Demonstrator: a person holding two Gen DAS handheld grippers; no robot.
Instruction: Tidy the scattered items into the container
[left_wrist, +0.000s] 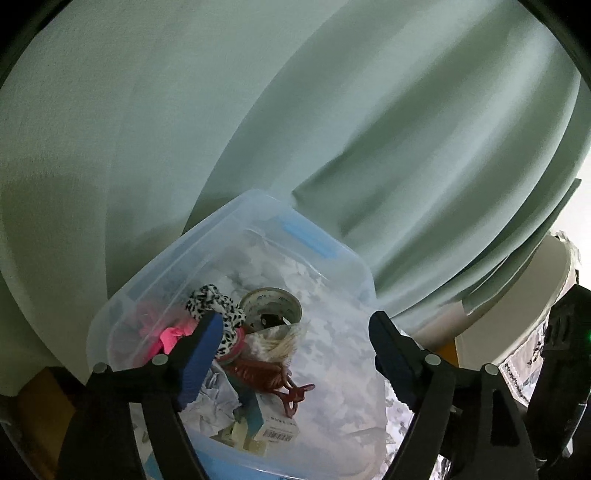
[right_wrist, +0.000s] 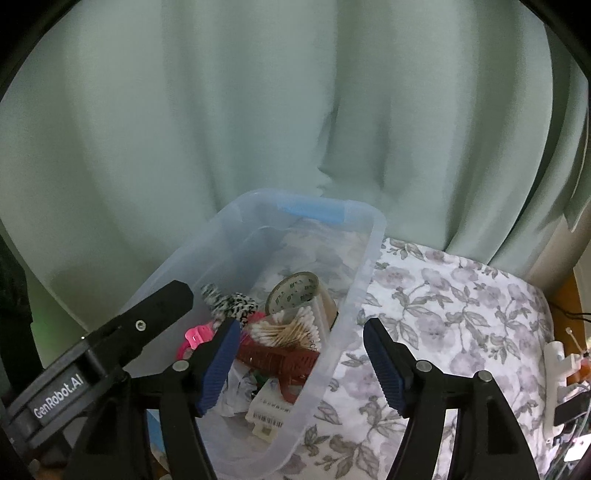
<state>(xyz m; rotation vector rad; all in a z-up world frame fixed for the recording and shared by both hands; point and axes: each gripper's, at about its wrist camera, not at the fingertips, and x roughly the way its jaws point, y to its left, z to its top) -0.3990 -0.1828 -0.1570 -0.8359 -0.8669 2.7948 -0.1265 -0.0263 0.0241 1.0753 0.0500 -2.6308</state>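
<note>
Over the flowered cloth (right_wrist: 461, 306), against a pale green curtain (right_wrist: 258, 110), the clear plastic container (right_wrist: 369, 258) sits with the loose items already inside: a roll of tape (right_wrist: 293, 291), a spotted scrunchie (right_wrist: 231, 304), a pack of cotton swabs (right_wrist: 288, 330), a reddish-brown hair claw (right_wrist: 280, 360), something pink (right_wrist: 194, 338) and a barcoded box (right_wrist: 266, 415). Both tools stand with jaws apart and nothing between the pads: the left gripper (left_wrist: 295, 336) hangs above the contents, the right gripper (right_wrist: 299, 345) straddles the tub's near wall. Everything looks light; the scrunchie is soft, the claw stiff and snaggy, the swab pack slippery. The thin-walled tub probably flexes, so its rim near the blue latch (right_wrist: 314, 210) seems the firmest hold.
</note>
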